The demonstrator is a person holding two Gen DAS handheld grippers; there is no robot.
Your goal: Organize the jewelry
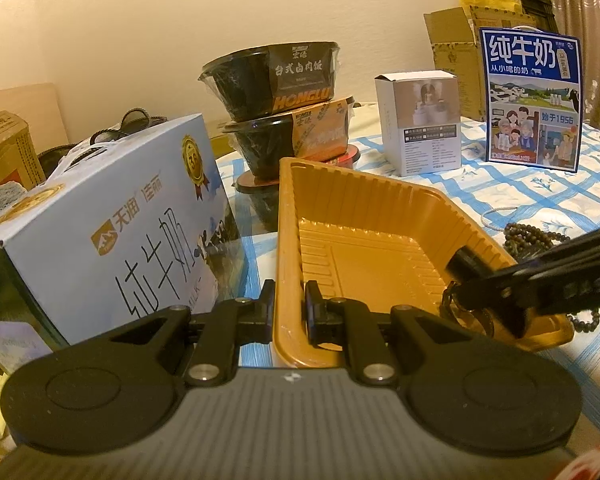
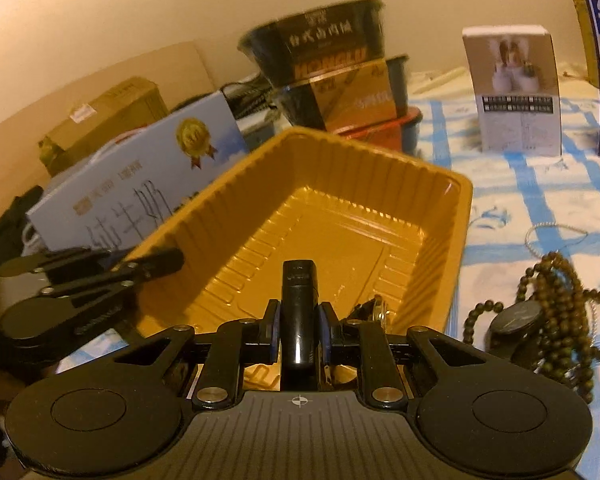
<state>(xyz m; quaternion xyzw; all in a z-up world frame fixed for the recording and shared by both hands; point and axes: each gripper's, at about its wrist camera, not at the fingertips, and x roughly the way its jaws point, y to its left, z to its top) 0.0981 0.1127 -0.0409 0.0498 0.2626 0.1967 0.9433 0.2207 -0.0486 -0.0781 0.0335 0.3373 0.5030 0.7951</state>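
Here my left gripper (image 1: 290, 312) pinches the gold plastic tray's (image 1: 380, 200) near rim, while my right gripper (image 2: 299, 334) clamps a black watch strap (image 2: 298, 300) above it.

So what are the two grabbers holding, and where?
The left gripper pinches the gold tray by its near rim. The right gripper grips a watch by its black strap.
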